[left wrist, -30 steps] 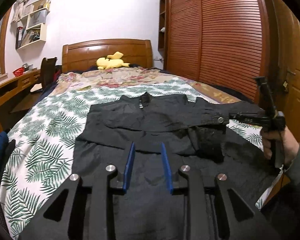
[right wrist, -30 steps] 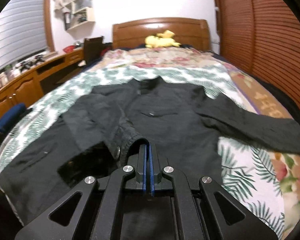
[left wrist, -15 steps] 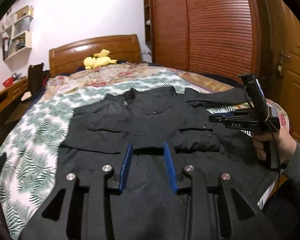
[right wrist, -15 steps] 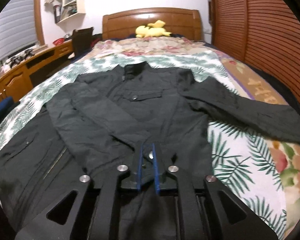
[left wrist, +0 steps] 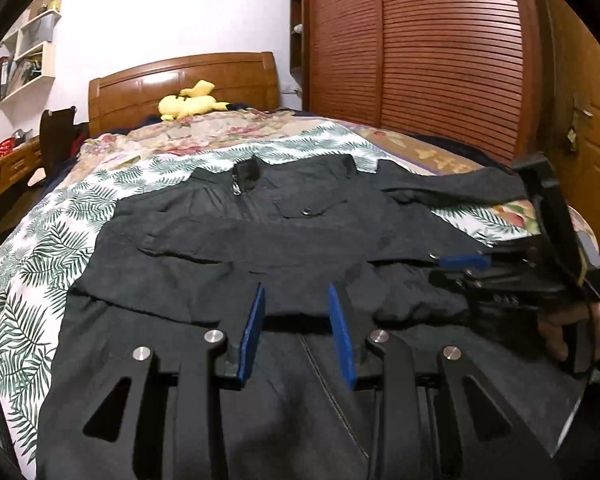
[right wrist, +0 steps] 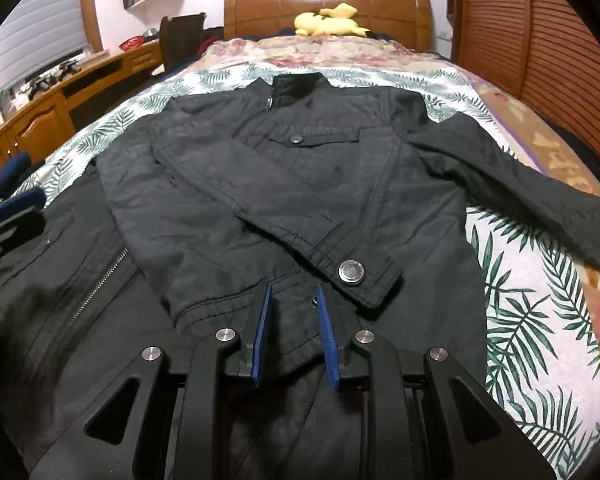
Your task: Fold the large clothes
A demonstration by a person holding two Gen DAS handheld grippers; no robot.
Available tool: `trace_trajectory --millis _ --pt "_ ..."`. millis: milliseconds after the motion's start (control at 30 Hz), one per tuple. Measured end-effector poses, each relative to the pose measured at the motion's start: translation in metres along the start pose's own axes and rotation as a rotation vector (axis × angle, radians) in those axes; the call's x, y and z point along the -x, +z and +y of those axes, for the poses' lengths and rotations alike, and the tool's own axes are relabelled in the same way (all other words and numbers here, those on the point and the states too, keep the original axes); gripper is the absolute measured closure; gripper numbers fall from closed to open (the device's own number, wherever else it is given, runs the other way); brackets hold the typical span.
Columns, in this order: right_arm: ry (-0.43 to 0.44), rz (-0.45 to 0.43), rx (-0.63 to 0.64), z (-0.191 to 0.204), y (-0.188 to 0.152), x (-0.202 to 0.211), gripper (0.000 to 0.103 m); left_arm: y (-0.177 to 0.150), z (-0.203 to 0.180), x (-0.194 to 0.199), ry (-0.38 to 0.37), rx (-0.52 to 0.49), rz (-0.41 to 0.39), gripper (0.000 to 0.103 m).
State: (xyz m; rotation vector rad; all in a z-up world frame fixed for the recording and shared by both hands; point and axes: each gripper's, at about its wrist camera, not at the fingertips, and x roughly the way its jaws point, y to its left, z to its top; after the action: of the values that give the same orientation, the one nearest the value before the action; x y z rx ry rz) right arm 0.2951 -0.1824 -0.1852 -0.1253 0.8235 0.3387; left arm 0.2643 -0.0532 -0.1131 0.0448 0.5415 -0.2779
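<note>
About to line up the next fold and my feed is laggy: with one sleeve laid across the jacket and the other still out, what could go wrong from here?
1. The folded sleeve's cuff lies loose just ahead of the right gripper, whose jaws have just been opening; it may catch and drag.
2. The other sleeve stretches toward the bed's edge and may slip off.

A home bedroom: ahead of the claw, a bed (right wrist: 512,320) with leaf-print sheets, wooden headboard (right wrist: 328,4) and yellow plush toy (right wrist: 328,20); louvered wardrobe doors (left wrist: 440,60) right, desk (right wrist: 60,96) left.
</note>
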Motion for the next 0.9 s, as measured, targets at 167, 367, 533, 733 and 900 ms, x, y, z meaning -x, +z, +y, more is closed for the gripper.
trace_trajectory --millis 167,367,533,733,900 --pt "-0.024 0.021 0.012 0.003 -0.002 -0.005 0.077 -0.008 0.012 -0.011 -0.031 0.05 0.015 0.071" --pt "-0.027 0.03 0.008 0.003 -0.002 -0.008 0.076 -0.014 0.014 -0.015 -0.03 0.072 0.016 0.071" --pt "-0.019 0.029 -0.008 0.001 -0.001 -0.01 0.074 -0.015 0.012 -0.013 -0.023 0.061 -0.004 0.071" --pt "0.008 0.007 -0.039 -0.004 -0.002 -0.005 0.074 -0.016 0.017 -0.013 -0.029 0.076 -0.006 0.071" --pt "0.0 -0.086 -0.105 -0.02 -0.002 0.027 0.073 -0.016 0.016 -0.013 -0.028 0.07 -0.015 0.071"
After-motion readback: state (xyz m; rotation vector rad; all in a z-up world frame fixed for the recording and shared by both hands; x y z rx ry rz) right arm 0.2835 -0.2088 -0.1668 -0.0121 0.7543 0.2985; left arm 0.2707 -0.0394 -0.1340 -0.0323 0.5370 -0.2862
